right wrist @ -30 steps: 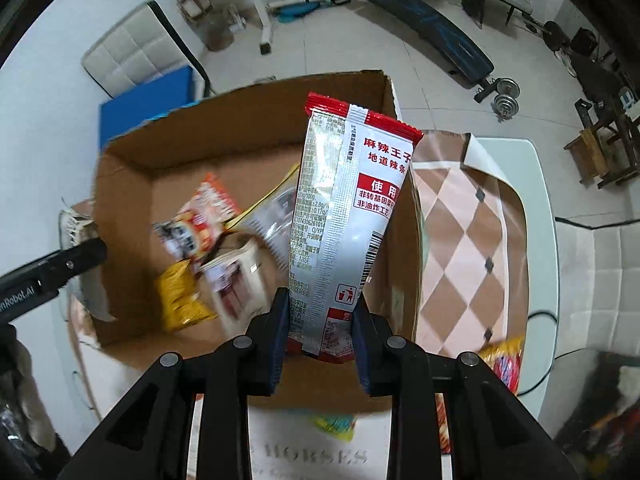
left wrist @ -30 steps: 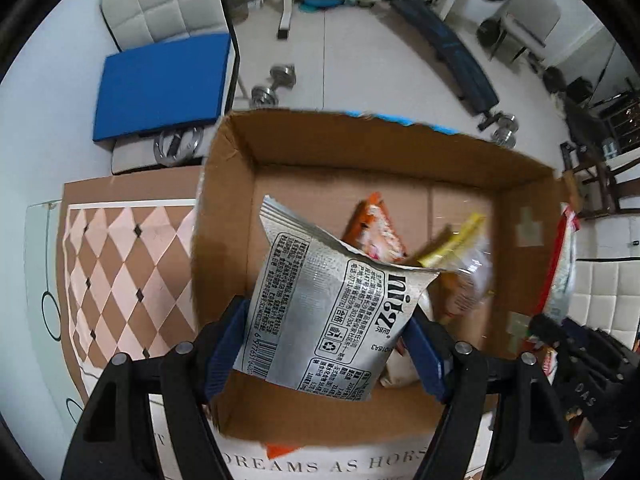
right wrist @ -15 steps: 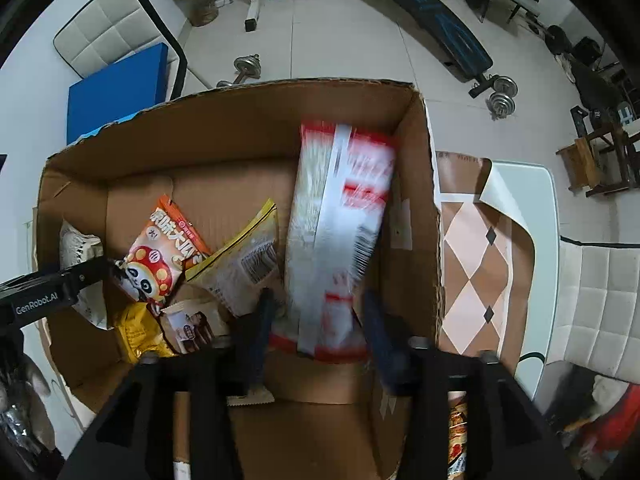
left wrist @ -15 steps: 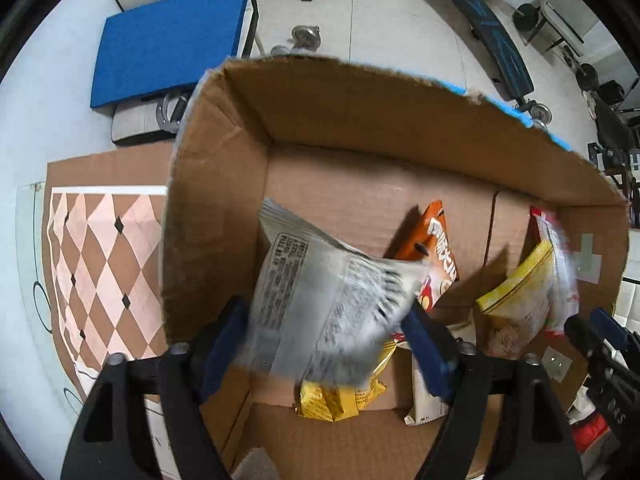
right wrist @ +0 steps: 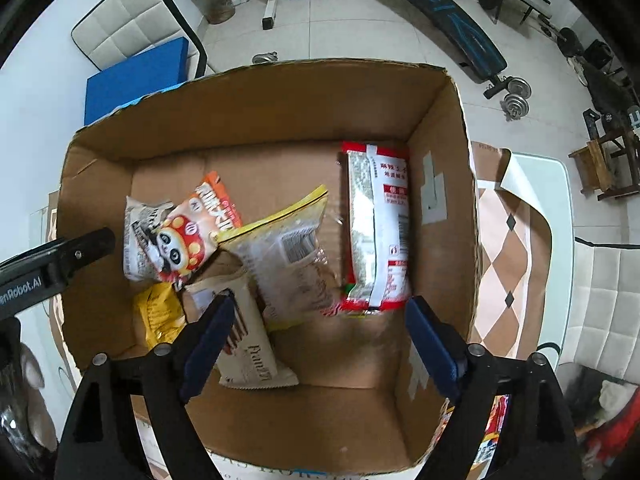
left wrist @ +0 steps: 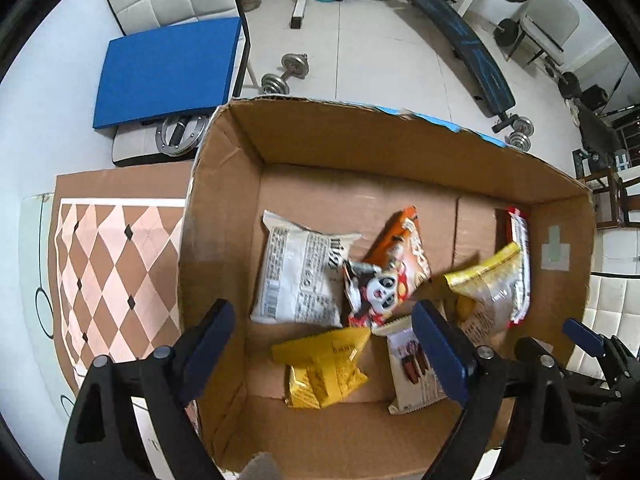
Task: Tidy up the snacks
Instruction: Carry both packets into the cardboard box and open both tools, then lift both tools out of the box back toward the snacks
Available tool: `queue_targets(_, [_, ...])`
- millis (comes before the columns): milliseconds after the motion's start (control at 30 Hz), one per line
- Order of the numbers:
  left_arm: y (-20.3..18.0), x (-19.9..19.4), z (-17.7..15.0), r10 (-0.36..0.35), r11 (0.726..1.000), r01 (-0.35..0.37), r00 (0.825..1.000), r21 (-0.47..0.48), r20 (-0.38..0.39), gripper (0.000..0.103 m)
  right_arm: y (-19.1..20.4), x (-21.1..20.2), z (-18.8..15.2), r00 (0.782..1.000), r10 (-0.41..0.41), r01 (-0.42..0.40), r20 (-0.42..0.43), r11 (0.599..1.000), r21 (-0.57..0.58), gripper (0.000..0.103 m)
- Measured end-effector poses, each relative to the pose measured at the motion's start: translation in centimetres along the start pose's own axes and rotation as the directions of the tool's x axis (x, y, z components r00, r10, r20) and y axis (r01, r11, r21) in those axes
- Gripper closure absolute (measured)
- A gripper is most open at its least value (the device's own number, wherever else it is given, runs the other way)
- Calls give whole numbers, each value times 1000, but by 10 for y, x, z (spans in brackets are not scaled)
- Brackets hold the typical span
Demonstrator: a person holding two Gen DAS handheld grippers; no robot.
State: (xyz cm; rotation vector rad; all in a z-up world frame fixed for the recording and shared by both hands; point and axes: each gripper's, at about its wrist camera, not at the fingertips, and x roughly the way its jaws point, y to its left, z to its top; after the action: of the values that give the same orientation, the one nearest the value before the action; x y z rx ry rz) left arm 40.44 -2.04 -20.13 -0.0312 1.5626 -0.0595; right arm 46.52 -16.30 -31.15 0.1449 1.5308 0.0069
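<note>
An open cardboard box point(left wrist: 224, 240) point(right wrist: 440, 160) lies below both grippers. On its floor at the left lies a silver-white packet point(left wrist: 296, 276), flat and free. A red-and-white packet point(right wrist: 376, 232) rests along the right wall. Between them are an orange panda packet point(left wrist: 400, 264), a yellow packet point(left wrist: 324, 364), a clear yellow-edged bag point(right wrist: 288, 256) and a beige wafer pack point(right wrist: 248, 344). My left gripper point(left wrist: 324, 316) points down over the box, jaws opening, nothing between them. My right gripper point(right wrist: 320, 306) hangs the same way, jaws opening and empty.
A checkered mat point(left wrist: 112, 272) point(right wrist: 512, 248) covers the table on both sides of the box. More snack packets point(right wrist: 492, 428) lie by the box's near right corner. Beyond the table are a blue pad point(left wrist: 168, 68), a dumbbell point(left wrist: 284, 74) and gym benches.
Both grippers opened and dropped their packets into the box: the silver-white one at the left, the red-and-white one at the right. Both hands sank a little toward the box.
</note>
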Motion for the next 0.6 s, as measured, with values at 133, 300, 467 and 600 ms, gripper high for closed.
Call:
queue_targets(133, [-3, -13, -24, 36, 999, -38, 997, 23, 72, 12, 3, -9, -15, 999, -15, 15, 43, 1000, 7, 13])
queue_targets(300, [-8, -37, -58, 53, 998, -59, 986, 33, 160, 12, 6, -24, -39, 995, -38, 39, 97, 999, -7, 13])
queue_targets(467, [-9, -61, -90, 53, 998, -61, 970, 23, 236, 12, 13, -53, -69, 977, -90, 99, 192, 995, -34, 13])
queue_targets(600, [-9, -79, -114, 52, 998, -63, 958, 29, 281, 12, 12, -75, -93, 965, -93, 100, 247, 995, -16, 13])
